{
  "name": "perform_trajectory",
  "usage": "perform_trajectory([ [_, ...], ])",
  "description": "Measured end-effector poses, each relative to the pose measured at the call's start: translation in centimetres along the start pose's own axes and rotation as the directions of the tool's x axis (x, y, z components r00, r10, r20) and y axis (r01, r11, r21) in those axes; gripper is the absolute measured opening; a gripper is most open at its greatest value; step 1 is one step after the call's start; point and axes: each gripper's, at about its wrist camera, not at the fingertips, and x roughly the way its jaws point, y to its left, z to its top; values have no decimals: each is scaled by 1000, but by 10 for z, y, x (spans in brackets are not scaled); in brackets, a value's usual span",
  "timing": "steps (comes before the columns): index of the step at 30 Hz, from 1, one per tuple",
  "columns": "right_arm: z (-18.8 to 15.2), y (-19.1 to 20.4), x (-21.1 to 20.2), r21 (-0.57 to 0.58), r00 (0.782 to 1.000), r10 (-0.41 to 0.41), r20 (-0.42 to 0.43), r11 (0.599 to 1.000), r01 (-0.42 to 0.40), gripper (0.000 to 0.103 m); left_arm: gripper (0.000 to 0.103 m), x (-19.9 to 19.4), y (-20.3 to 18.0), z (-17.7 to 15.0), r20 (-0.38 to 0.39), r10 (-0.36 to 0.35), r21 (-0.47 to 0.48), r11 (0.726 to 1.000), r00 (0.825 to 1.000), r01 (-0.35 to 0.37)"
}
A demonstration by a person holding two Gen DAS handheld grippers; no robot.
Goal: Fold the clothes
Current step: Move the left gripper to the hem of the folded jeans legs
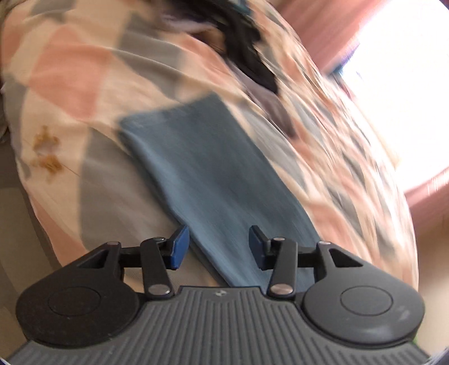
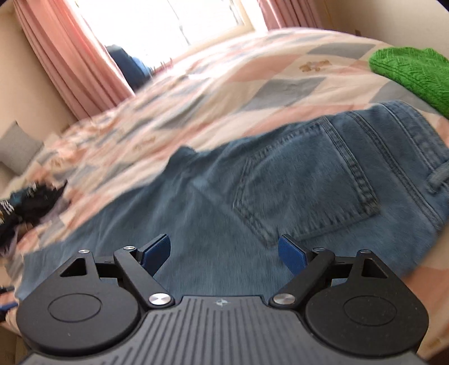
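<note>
A pair of faded blue denim jeans [image 2: 252, 196] is lying flat on a bed covered by a quilt patterned in pink, grey and cream patches [image 2: 252, 78]. In the right wrist view the seat end is showing, with a stitched back pocket [image 2: 306, 182] facing up and the waistband toward the quilt's right edge. In the left wrist view a long, narrow leg of the jeans [image 1: 213, 179] is stretching away across the quilt, though the picture is blurred.

The right gripper [image 2: 224, 252] is hovering over the denim just below the pocket, its blue-padded fingers spread wide and grasping nothing. The left gripper [image 1: 219, 247] is sitting over the near end of the leg, likewise released, with the cloth showing between its separated pads.

A bright green knitted cloth [image 2: 415, 75] is lying near the quilt's far right corner, apart from the jeans. A crumpled dark garment [image 2: 31, 202] is resting near the left edge. Pink curtains [image 2: 70, 56] are hanging beside a bright window [image 2: 202, 19] beyond the bed.
</note>
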Motion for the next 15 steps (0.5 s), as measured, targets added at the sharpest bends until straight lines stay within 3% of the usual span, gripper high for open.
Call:
perform_trajectory([
  [6, -7, -12, 1, -4, 993, 15, 120, 1000, -15, 86, 41, 28, 57, 20, 48, -46, -145, 988, 998, 52],
  [15, -51, -11, -63, 89, 974, -79, 212, 994, 61, 92, 40, 58, 89, 25, 135, -154, -245, 952, 979, 184],
])
